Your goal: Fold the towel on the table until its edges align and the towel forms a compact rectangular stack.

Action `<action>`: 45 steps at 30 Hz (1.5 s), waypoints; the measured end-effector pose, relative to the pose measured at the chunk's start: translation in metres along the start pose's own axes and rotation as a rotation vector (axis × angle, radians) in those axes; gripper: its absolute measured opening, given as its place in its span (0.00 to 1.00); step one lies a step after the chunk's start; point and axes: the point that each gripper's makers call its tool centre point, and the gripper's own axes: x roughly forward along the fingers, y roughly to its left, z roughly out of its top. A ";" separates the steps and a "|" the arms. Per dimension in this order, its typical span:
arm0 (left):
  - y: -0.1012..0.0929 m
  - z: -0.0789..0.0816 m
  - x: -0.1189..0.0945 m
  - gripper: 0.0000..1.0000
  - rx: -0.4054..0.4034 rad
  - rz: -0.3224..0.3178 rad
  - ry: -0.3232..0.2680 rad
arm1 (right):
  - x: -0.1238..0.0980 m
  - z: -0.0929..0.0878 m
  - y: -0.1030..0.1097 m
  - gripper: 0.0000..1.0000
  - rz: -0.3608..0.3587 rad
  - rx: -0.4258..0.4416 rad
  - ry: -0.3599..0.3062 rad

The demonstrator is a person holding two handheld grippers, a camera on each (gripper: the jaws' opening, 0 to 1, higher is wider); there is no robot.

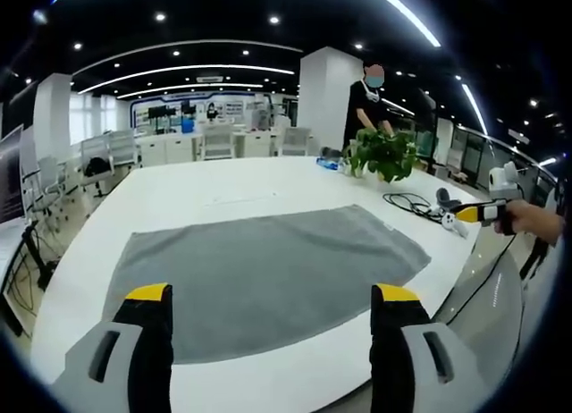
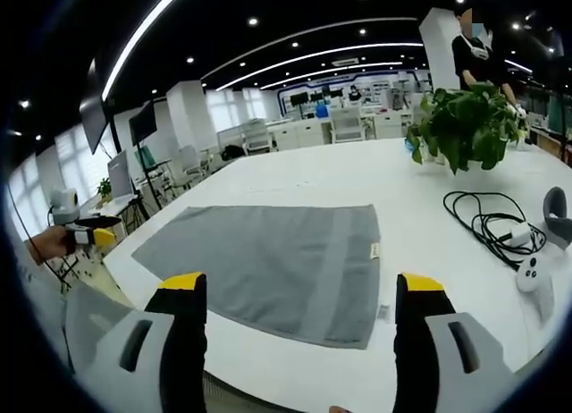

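Observation:
A grey towel (image 1: 268, 274) lies spread flat on the white table (image 1: 223, 181), a single layer with a small label at one edge (image 2: 374, 249). My left gripper (image 1: 271, 295) hovers open over the towel's near edge, its yellow-tipped jaws wide apart with nothing between them. Off the table's right side, a hand holds my right gripper (image 1: 485, 214). In the right gripper view the towel (image 2: 277, 265) lies ahead, and my right gripper (image 2: 302, 283) is open over its near corner area. The left gripper (image 2: 89, 237) shows at the far left, held by a hand.
A potted plant (image 1: 384, 154) (image 2: 465, 127) stands beyond the towel's end. A coiled black cable (image 2: 487, 221) and a white controller (image 2: 534, 272) lie beside it. A person (image 1: 366, 100) stands behind the plant. Office chairs (image 1: 214, 140) line the far side.

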 end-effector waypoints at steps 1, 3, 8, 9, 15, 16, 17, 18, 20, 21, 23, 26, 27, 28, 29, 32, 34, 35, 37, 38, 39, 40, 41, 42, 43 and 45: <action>0.000 0.000 0.000 0.94 0.001 -0.001 0.001 | 0.000 -0.001 0.000 0.88 0.000 0.003 0.000; -0.002 0.000 0.001 0.93 0.005 -0.005 0.007 | 0.000 -0.002 -0.001 0.88 0.001 0.010 -0.003; -0.006 0.001 0.004 0.93 0.017 -0.014 0.017 | -0.002 -0.001 -0.005 0.88 -0.003 0.021 -0.015; -0.008 0.001 0.006 0.93 0.019 -0.018 0.018 | -0.002 -0.001 -0.005 0.88 -0.003 0.021 -0.015; -0.016 0.001 0.012 0.93 0.017 -0.030 0.021 | -0.003 -0.001 -0.009 0.88 -0.008 0.022 -0.011; -0.017 0.001 0.013 0.93 0.017 -0.034 0.021 | -0.003 0.000 -0.008 0.88 -0.008 0.020 -0.011; -0.020 0.001 0.014 0.93 0.016 -0.039 0.021 | -0.004 0.002 -0.009 0.88 -0.007 0.017 -0.013; -0.021 0.002 0.015 0.93 0.016 -0.043 0.021 | -0.004 0.003 -0.009 0.88 -0.008 0.013 -0.014; -0.026 0.004 0.017 0.93 0.022 -0.054 0.024 | -0.004 0.007 -0.012 0.87 -0.019 -0.005 -0.018; -0.030 0.007 0.018 0.92 0.029 -0.061 0.021 | -0.004 0.009 -0.013 0.86 -0.022 -0.012 -0.021; -0.035 0.009 0.020 0.92 0.039 -0.072 0.020 | -0.004 0.013 -0.015 0.86 -0.022 -0.015 -0.022; -0.043 0.010 0.025 0.92 0.057 -0.090 0.024 | -0.003 0.019 -0.020 0.86 -0.021 -0.031 -0.022; -0.047 0.009 0.028 0.92 0.063 -0.099 0.027 | -0.003 0.020 -0.022 0.86 -0.021 -0.035 -0.021; -0.049 0.009 0.031 0.92 0.069 -0.105 0.032 | -0.002 0.022 -0.024 0.86 -0.023 -0.040 -0.019; -0.053 0.007 0.034 0.92 0.089 -0.110 0.045 | -0.002 0.024 -0.026 0.86 -0.024 -0.043 -0.018; -0.070 0.005 0.042 0.92 0.120 -0.143 0.066 | -0.002 0.030 -0.032 0.86 -0.030 -0.051 -0.020; -0.078 0.005 0.047 0.92 0.132 -0.167 0.067 | -0.002 0.035 -0.036 0.86 -0.032 -0.059 -0.025; -0.084 0.006 0.052 0.92 0.141 -0.179 0.071 | -0.001 0.038 -0.039 0.86 -0.035 -0.064 -0.027; -0.091 0.008 0.057 0.92 0.154 -0.198 0.073 | -0.002 0.046 -0.048 0.85 -0.067 -0.091 -0.041; -0.095 0.009 0.059 0.92 0.160 -0.206 0.072 | -0.002 0.049 -0.050 0.84 -0.075 -0.102 -0.047; -0.101 0.012 0.063 0.92 0.167 -0.218 0.068 | -0.002 0.051 -0.052 0.84 -0.077 -0.102 -0.048; -0.106 0.013 0.065 0.92 0.172 -0.230 0.067 | -0.001 0.053 -0.054 0.84 -0.079 -0.102 -0.050; -0.114 0.015 0.068 0.92 0.180 -0.251 0.067 | 0.001 0.057 -0.058 0.84 -0.080 -0.098 -0.055; -0.120 0.015 0.069 0.92 0.188 -0.266 0.067 | 0.003 0.060 -0.060 0.84 -0.078 -0.096 -0.059; -0.129 0.015 0.072 0.92 0.204 -0.288 0.072 | 0.005 0.062 -0.062 0.84 -0.077 -0.096 -0.060; -0.142 0.015 0.077 0.91 0.234 -0.316 0.075 | 0.009 0.067 -0.069 0.81 -0.104 -0.112 -0.068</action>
